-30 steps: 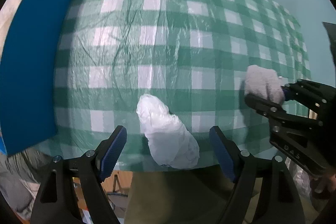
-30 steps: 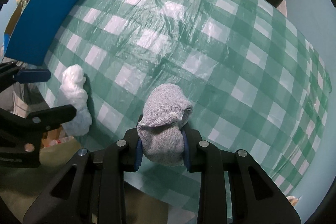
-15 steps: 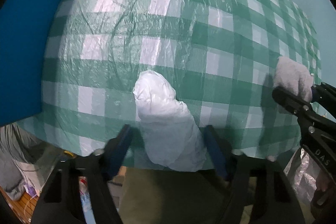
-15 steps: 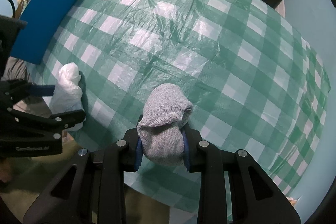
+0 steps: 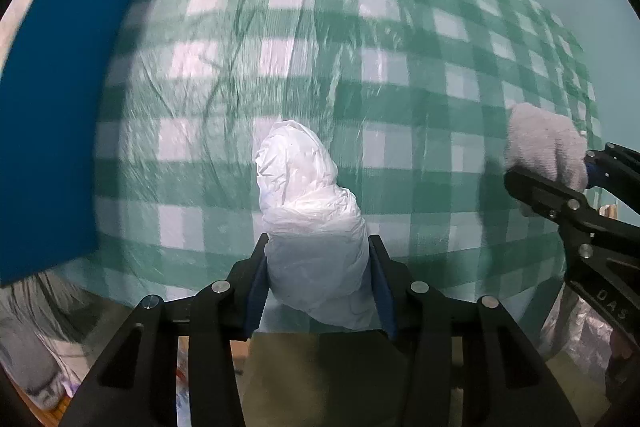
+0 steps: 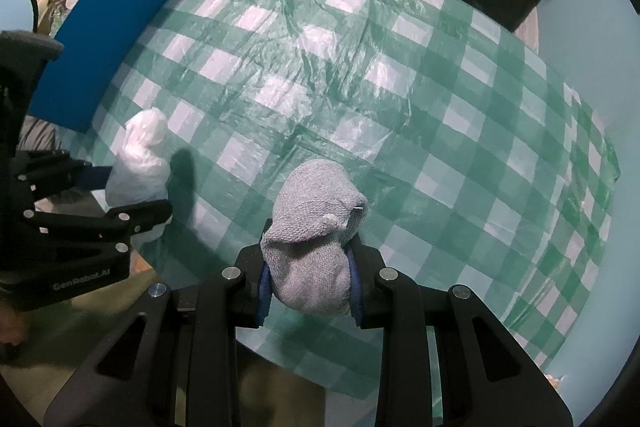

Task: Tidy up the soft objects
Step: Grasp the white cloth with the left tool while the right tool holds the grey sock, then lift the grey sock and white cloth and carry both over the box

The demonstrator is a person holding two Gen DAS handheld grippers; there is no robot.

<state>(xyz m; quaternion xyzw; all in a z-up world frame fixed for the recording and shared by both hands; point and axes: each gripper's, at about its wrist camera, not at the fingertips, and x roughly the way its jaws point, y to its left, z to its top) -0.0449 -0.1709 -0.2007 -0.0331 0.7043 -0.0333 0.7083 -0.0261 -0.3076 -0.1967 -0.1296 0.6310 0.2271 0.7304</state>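
Two soft bundles are held at the near edge of the counter [image 6: 400, 107], which is covered with a green and white checked plastic cloth [image 5: 360, 67]. In the left wrist view, the left tongs [image 5: 318, 281] are closed on a crumpled white plastic bag [image 5: 312, 219], their blue pads pressing its lower part from both sides while its upper end sticks out forward over the cloth. In the right wrist view, the right tongs [image 6: 310, 285] are closed on a grey knitted sock [image 6: 314, 239] rolled into a lump, gripped low between the pads with its rounded top poking out ahead. Each pair of tongs shows in the other's view: the right tongs [image 5: 560, 195] with the sock [image 5: 540, 147] sit at the right edge of the left view, the left tongs [image 6: 116, 195] with the bag [image 6: 140, 159] at the left of the right view. The bundles are well apart. A blue board [image 6: 120, 15] lies along the far left side of the counter
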